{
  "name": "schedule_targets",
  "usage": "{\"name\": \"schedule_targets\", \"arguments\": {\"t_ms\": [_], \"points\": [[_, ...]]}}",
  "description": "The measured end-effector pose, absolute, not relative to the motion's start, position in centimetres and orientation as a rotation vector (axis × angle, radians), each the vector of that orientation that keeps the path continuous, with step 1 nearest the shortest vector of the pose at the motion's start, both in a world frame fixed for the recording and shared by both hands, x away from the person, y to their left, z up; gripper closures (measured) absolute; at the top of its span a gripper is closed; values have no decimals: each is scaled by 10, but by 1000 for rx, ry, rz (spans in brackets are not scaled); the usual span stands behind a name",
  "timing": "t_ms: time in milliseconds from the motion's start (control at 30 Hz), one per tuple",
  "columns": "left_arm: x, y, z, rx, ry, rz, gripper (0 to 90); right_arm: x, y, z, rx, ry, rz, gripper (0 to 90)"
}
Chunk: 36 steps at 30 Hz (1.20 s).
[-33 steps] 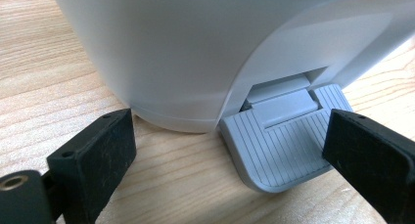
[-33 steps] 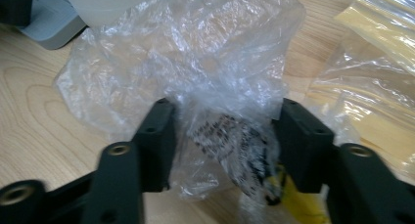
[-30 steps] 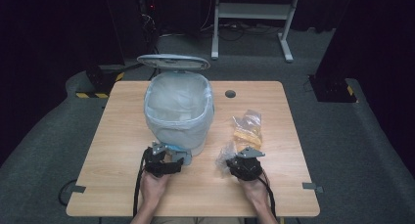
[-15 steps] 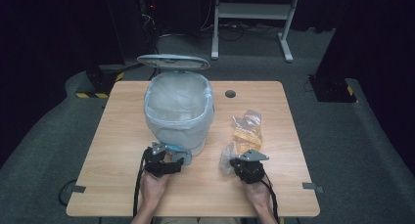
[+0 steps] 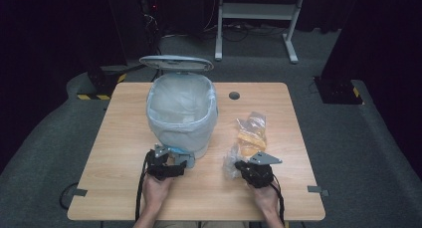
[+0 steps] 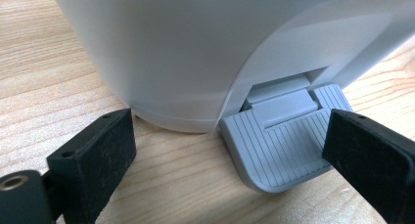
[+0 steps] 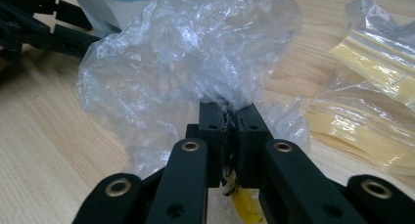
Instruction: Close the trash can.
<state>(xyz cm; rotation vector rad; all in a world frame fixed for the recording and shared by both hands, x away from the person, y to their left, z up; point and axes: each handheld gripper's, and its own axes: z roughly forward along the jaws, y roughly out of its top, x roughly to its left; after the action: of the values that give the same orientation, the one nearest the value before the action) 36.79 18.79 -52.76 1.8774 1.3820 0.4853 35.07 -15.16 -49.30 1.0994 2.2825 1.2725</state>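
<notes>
A pale grey pedal bin [image 5: 181, 116] with a clear liner stands on the wooden table [image 5: 119, 138], its lid [image 5: 175, 63] raised. My left gripper [image 5: 171, 156] sits at the bin's foot, open. In the left gripper view its jaws [image 6: 230, 131] straddle the ribbed grey pedal [image 6: 279, 136], the right jaw over the pedal's edge. My right gripper [image 5: 244, 163] has just been closing and is shut on a crumpled clear plastic bag [image 7: 195, 62], pinched between its pads [image 7: 229, 116]. The bag [image 5: 230, 161] bulges up in front of the jaws.
Clear bags with yellow contents [image 5: 251, 133] lie on the table right of the bin, just beyond the right gripper [image 7: 362, 87]. A round cable hole [image 5: 234, 95] sits near the table's far edge. A white desk frame [image 5: 259, 11] stands on the floor behind.
The right gripper's jaws have closed on the clear bag, and it has edged slightly right and up with it. The left gripper has stayed at the pedal.
</notes>
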Motion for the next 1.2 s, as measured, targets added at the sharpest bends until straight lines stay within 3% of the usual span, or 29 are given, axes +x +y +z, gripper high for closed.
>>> {"name": "schedule_targets", "arguments": {"t_ms": [1200], "points": [[368,188,-528,1878,1382,484,57,350,-162,-471,1056,2292,1411,851]]}}
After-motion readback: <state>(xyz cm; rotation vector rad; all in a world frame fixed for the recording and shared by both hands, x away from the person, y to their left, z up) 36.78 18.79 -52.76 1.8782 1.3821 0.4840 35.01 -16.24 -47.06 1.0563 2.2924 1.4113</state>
